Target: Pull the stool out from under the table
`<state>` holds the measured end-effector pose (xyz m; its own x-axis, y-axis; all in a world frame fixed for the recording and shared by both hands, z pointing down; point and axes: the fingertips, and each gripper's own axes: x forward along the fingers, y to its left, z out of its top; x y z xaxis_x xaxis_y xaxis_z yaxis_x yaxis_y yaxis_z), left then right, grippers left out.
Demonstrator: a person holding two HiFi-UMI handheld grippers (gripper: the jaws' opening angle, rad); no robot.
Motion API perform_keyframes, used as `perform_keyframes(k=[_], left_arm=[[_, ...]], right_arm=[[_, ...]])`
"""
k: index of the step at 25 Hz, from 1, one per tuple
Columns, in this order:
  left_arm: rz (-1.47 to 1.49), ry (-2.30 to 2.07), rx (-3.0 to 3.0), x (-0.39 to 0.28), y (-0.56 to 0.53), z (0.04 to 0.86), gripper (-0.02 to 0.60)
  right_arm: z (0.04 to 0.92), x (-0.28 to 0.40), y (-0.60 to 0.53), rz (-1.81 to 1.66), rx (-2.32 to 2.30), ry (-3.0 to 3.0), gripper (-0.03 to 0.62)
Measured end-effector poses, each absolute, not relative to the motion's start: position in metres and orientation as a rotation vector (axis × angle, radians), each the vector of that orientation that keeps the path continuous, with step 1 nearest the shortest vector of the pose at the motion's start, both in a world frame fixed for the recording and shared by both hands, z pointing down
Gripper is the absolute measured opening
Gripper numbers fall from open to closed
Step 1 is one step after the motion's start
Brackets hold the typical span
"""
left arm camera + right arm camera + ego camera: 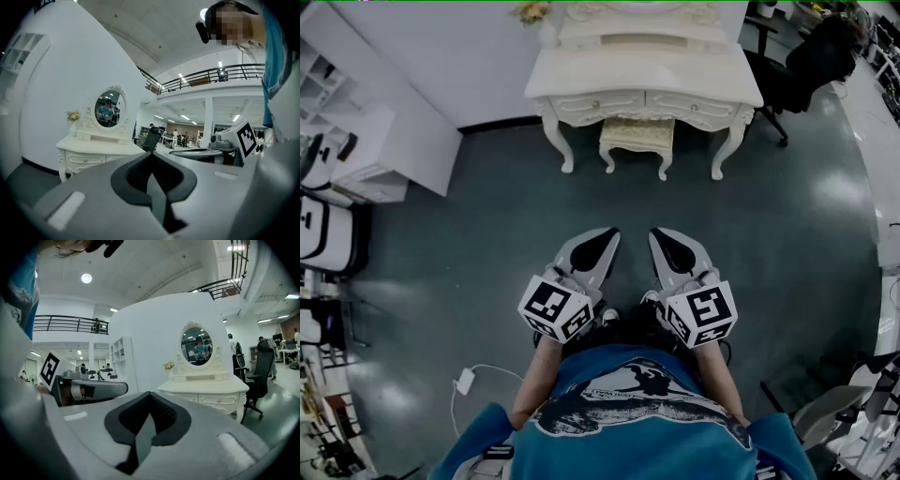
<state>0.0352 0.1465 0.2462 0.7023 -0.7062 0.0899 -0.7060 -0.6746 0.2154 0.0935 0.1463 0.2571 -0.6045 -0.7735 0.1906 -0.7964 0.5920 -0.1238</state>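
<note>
A cream padded stool (637, 137) with curved white legs sits tucked under the white dressing table (644, 78) at the top of the head view. My left gripper (603, 236) and right gripper (664, 237) hover side by side over the grey floor, well short of the stool, both shut and empty. In the left gripper view the left gripper (151, 165) has its jaws closed together, with the dressing table (96, 149) and its oval mirror (107, 109) to the left. The right gripper (150, 405) is likewise closed, with the dressing table (206, 388) ahead to the right. The stool is hidden in both gripper views.
A black office chair (811, 61) stands right of the table. White shelving (356, 141) lines the left wall. A white charger and cable (466, 382) lie on the floor by my left side. A folding frame (853, 412) sits at the lower right.
</note>
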Motion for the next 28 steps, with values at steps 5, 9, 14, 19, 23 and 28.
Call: perform_keyframes(k=[5,9,14,19,23,28], left_arm=[[0.0,-1.146,2.693,0.012,0.159,0.249,0.012],[-0.008,-1.122,2.693,-0.002,0.177,0.253,0.012],[-0.017,-1.113,2.683,-0.027,0.197,0.257,0.012],[-0.008,-1.091,2.682,-0.044,0.215,0.265,0.012],[-0.015,-1.08,2.683,-0.056,0.223,0.27,0.012],[-0.062,-1.091,2.67,-0.065,0.223,0.269,0.012]], right_arm=[[0.263,0.072,0.159,0.301,1.342,-2.697,0.0],[0.266,0.054,0.176,0.323,1.344,-2.703,0.002],[0.271,0.029,0.196,0.335,1.35,-2.704,0.002],[0.278,0.016,0.212,0.321,1.386,-2.668,0.003],[0.283,0.012,0.22,0.356,1.431,-2.655,0.003],[0.287,0.014,0.219,0.444,1.43,-2.66,0.003]])
